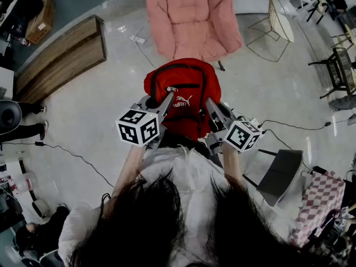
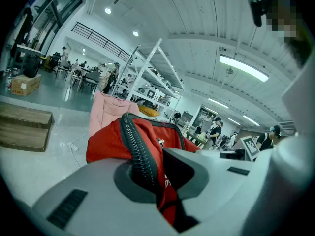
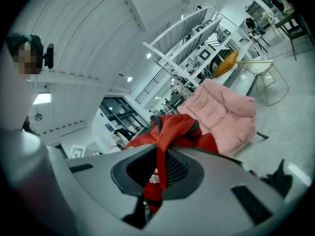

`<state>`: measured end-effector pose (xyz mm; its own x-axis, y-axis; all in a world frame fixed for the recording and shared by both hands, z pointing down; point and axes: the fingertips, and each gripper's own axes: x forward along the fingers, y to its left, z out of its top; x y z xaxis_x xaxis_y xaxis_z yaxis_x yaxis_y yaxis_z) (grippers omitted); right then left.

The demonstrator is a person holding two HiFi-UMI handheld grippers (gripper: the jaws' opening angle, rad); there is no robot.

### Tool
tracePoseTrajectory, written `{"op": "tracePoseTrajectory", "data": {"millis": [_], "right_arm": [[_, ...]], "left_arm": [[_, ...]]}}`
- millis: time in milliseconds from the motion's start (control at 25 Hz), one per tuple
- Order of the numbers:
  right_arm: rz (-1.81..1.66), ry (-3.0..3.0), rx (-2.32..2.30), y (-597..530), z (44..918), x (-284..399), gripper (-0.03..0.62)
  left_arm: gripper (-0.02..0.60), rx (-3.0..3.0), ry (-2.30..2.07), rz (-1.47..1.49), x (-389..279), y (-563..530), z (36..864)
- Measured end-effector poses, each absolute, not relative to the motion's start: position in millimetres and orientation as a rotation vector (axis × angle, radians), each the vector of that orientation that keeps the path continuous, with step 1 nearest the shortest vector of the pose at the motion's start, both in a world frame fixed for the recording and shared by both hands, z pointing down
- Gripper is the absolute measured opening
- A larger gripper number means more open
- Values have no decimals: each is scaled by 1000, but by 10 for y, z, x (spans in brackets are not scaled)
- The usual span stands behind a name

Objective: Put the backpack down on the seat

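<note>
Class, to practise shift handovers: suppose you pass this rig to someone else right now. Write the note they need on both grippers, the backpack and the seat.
Left gripper: shut on the backpack, along its zipped edge.
Right gripper: shut on a fold of the backpack's red fabric.
Backpack: hanging between the two grippers, off the floor, short of the pink chair that stands ahead.
Done: backpack gripped on both sides and lifted.
Left: bring it over the chair, lower it onto the seat, then open both grippers.
</note>
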<state>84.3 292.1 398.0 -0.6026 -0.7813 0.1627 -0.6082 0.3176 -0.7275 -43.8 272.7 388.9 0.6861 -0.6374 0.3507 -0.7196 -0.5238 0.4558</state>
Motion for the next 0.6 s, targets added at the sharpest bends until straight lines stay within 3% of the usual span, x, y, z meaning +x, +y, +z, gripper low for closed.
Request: {"op": "tracePoseTrajectory", "data": {"millis": [600], "right_arm": [[-1107, 2364, -1222, 3092, 3939, 817, 41]], "left_arm": [[44, 2361, -1053, 197, -417, 2933, 3798]]}}
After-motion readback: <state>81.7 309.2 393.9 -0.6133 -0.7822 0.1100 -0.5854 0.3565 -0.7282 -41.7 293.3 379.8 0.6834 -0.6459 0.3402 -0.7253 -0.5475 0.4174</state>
